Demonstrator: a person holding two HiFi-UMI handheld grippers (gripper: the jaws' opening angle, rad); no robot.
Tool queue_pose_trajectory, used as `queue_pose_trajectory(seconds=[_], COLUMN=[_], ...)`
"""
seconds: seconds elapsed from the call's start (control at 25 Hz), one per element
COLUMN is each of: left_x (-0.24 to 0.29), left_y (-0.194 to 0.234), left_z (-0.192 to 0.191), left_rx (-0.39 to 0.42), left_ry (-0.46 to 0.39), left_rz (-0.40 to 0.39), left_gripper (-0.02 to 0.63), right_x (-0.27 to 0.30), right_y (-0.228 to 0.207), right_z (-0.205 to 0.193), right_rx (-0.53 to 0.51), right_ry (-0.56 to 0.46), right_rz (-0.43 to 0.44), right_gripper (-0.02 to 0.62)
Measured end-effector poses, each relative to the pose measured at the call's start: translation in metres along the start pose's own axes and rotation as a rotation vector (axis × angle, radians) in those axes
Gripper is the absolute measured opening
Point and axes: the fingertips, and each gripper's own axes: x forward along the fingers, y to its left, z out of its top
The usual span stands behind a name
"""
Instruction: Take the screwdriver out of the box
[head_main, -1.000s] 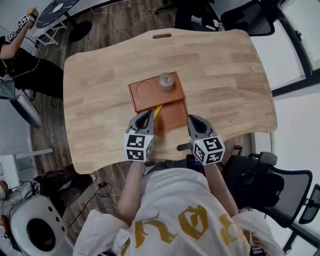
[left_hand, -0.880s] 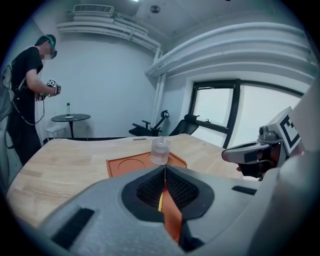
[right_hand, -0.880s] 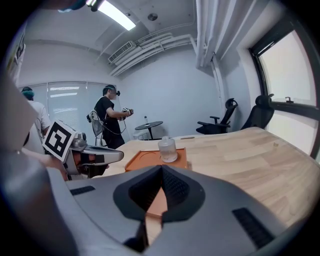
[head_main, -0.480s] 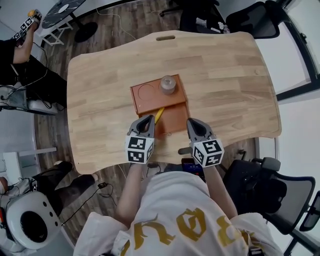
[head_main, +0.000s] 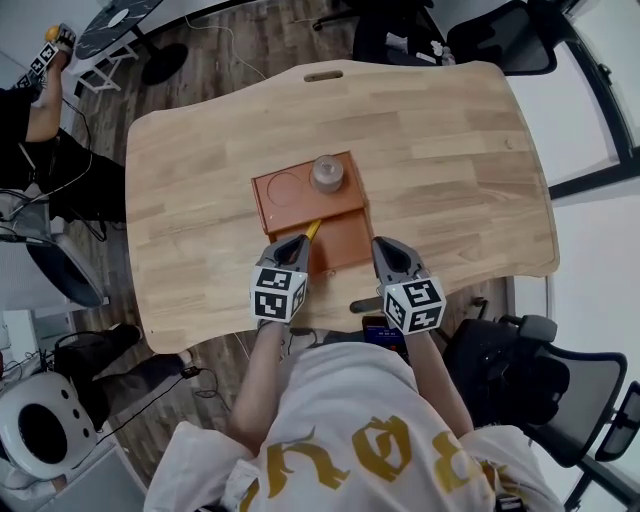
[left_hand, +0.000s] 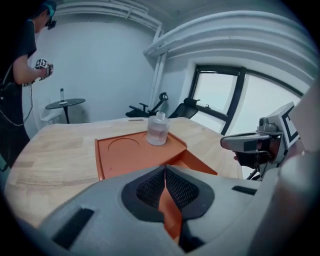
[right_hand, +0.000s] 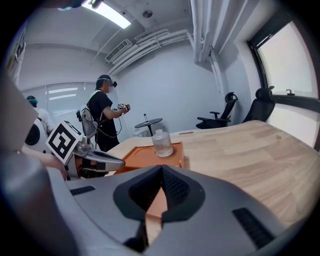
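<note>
An orange box (head_main: 300, 205) lies in the middle of the wooden table (head_main: 450, 150). A clear bottle (head_main: 327, 172) stands on its far part. Only a yellow bit of the screwdriver (head_main: 313, 229) shows, lying in the box's lower near section. My left gripper (head_main: 297, 241) is shut, its tip just in front of that yellow end, with nothing between its pads. In the left gripper view the gripper (left_hand: 165, 169) points down at the box (left_hand: 130, 152) and the screwdriver is hidden. My right gripper (head_main: 383, 246) is shut too, by the box's near right corner, facing the box (right_hand: 150, 152) and bottle (right_hand: 161, 143).
The table's near edge runs just under both grippers. A person (right_hand: 105, 117) with grippers stands beyond the table's left side, next to a small round table (right_hand: 148, 121). Office chairs (head_main: 500, 40) stand past the far right corner, and another chair (head_main: 540, 370) to my right.
My left gripper has dipped lower and tilted down toward the box's near section, staying shut. The right gripper has kept still.
</note>
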Motion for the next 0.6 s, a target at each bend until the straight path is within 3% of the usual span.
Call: queue_pose_trajectory(seconds=[0.6], left_x=[0.044], left_y=[0.004], left_z=[-0.032], left_rx=[0.0], left_ry=[0.215], left_rz=[-0.029], left_gripper=[0.014], right_x=[0.027], right_y=[-0.018], right_z=[-0.001], right_rx=[0.008], right_ry=[0.048], right_rz=[0.009], right_gripper=[0.011])
